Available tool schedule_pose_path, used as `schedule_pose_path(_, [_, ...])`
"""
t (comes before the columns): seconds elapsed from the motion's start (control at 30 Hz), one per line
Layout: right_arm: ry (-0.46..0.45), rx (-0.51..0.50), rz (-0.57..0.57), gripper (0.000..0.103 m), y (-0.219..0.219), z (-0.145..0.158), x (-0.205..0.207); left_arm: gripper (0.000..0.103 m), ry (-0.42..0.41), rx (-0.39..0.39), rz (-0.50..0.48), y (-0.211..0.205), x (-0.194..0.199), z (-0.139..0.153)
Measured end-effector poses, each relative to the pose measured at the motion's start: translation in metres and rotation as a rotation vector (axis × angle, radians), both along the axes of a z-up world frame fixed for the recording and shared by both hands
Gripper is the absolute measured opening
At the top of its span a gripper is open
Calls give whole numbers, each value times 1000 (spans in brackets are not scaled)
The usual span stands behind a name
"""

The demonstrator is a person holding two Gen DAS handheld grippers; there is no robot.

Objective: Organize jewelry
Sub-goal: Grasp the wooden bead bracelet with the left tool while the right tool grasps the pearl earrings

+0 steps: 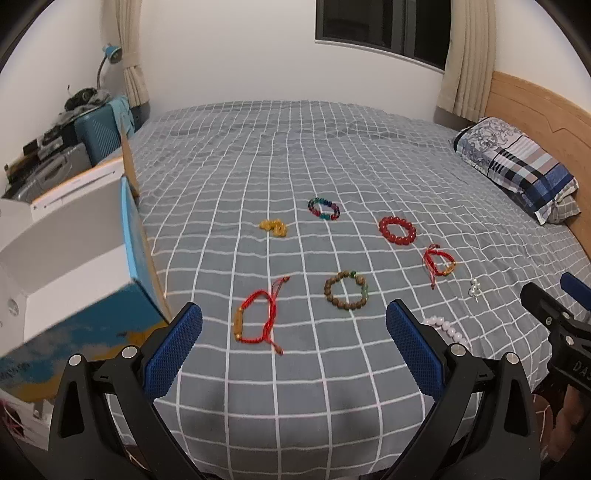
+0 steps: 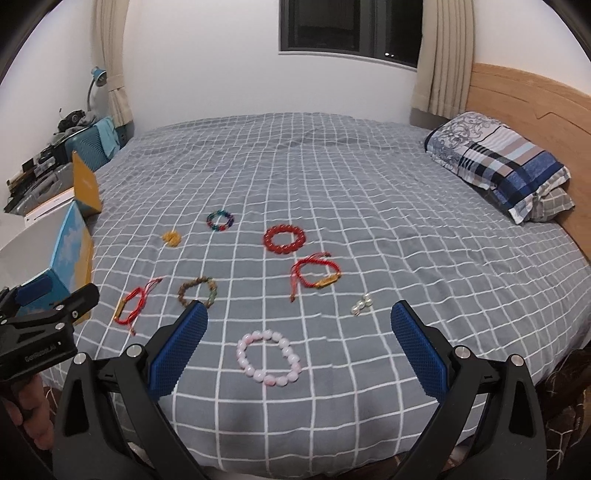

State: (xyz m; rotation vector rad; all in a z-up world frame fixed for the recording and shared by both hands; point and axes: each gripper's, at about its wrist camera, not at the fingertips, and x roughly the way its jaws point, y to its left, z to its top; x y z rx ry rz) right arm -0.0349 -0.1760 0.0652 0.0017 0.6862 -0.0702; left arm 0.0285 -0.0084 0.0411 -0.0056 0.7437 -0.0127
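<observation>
Beaded bracelets (image 2: pixel 284 238) scattered flat on bedspread (image 2: pixel 332 166)

Both cameras look from the near edge of the bed (image 1: pixel 295 147) across it toward the far wall and window (image 2: pixel 351 26), sitting low and close to the bedspread. The left view stands beside the open box (image 1: pixel 74 258); the right view sits further right. Both share the scattered bracelets and the pillow (image 2: pixel 502 162).

1. Even, soft indoor light fills both my views; the window (image 2: pixel 351 27) is black, so none of it comes from outside.
2. My own fingers cast two faint, blurred shadows on the bedspread (image 1: pixel 295 155) just in front of me.
3. The fisheye bends the white grid lines outward, and the corners go dark.
4. The box (image 1: pixel 85 295) at my left edge is smeared and soft.
5. No glare anywhere; colours look slightly cool.
</observation>
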Motion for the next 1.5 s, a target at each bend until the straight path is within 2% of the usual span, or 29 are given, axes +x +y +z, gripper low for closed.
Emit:
schedule_pose_path(0.27, [13, -10, -37, 96, -14, 15, 26, 97, 26, -5, -37, -17, 31, 10])
schedule_pose_path(0.47, [81, 7, -80, 96, -42, 13, 61, 97, 64, 1, -72, -37, 61, 6])
schedule_pose_path(0.63, [179, 61, -131, 96, -65, -15, 95, 97, 135, -25, -86, -49, 92, -15])
schedule_pose_path(0.8, [245, 51, -145, 96, -71, -54, 113, 97, 166, 16, -110, -61, 106, -47])
schedule_pose_path(0.93, [284, 32, -154, 96, -75, -78, 123, 97, 234, -4, -121, -63, 120, -72])
schedule_pose_path(1.17, [335, 19, -153, 96, -79, -101, 133, 97, 260, 37, -127, -71, 134, -97])
schedule_pose_path(1.5, [394, 27, -165, 96, -86, -124, 146, 97, 315, 37, -120, -72, 148, -128])
